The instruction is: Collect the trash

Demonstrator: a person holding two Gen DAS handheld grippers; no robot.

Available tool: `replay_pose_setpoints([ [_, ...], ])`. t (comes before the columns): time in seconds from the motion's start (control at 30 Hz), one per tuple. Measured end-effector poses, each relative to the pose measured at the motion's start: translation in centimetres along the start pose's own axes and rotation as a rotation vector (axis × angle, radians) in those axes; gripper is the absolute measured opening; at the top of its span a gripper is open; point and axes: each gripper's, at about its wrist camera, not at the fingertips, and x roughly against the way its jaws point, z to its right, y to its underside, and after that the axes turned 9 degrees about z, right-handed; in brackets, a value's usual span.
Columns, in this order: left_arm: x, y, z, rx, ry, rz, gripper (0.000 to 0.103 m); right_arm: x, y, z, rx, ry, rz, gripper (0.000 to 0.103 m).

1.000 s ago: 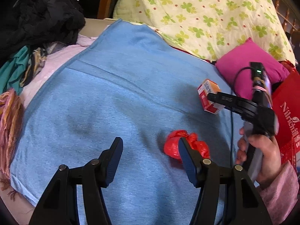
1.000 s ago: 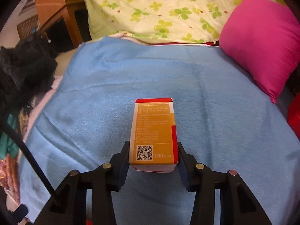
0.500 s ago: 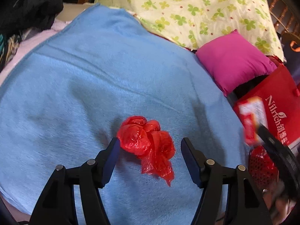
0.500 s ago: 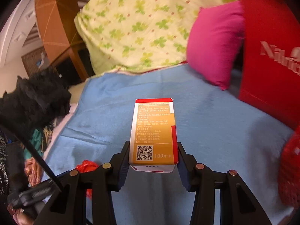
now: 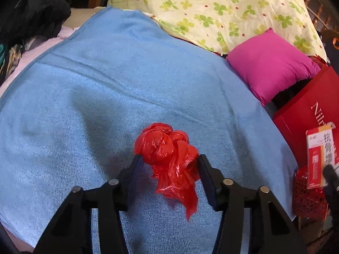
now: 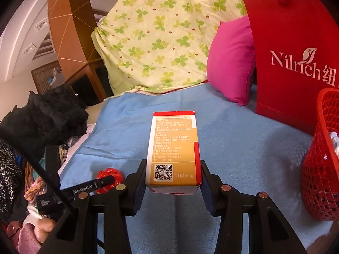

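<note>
A crumpled red plastic bag (image 5: 165, 148) lies on the blue blanket (image 5: 106, 80). My left gripper (image 5: 168, 160) straddles it, jaws closing, and both pads touch the bag's sides. My right gripper (image 6: 173, 169) is shut on an orange-and-white medicine box (image 6: 173, 144) and holds it above the blanket, just left of a red mesh basket (image 6: 320, 158). In the left wrist view the same box (image 5: 320, 154) shows at the right edge over the basket (image 5: 307, 192). The right wrist view also catches the red plastic bag (image 6: 110, 172) at lower left.
A red paper bag (image 6: 292, 67) stands behind the basket, beside a pink pillow (image 5: 271, 63). A clover-print quilt (image 5: 222, 10) is heaped at the back. Dark clothes (image 6: 48, 114) pile up along the blanket's left side. A hand (image 6: 44, 228) grips the left tool.
The left gripper slid over the red plastic bag and its jaws narrowed onto it. The right gripper carried the box to the right, up beside the red basket and paper bag.
</note>
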Motion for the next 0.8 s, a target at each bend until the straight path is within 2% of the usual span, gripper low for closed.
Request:
replay_pose_setpoints([
  [0.13,0.2,0.0,0.4,-0.044,-0.009,0.029,0.041,0.5,-0.2,0.3,-0.012,-0.002,0.020,0.049],
  [0.37,2.0,0.1,0.8,-0.090,-0.017,0.086,0.037,1.5,-0.6,0.3,0.006,-0.009,0.056,0.049],
  [0.4,2.5,0.1,0.9,-0.093,-0.013,0.100,0.012,1.6,-0.7,0.4,0.005,-0.012,0.058,0.049],
  [0.43,2.8,0.1,0.9,-0.096,-0.008,0.095,0.008,1.6,-0.7,0.4,0.004,-0.013,0.060,0.049],
  [0.6,4.2,0.4,0.7,-0.130,-0.028,0.131,0.008,2.1,-0.8,0.4,0.011,-0.018,0.077,0.049],
  [0.8,3.8,0.2,-1.6,-0.056,0.000,0.082,0.008,2.5,-0.9,1.1,-0.008,-0.021,0.079,0.049],
])
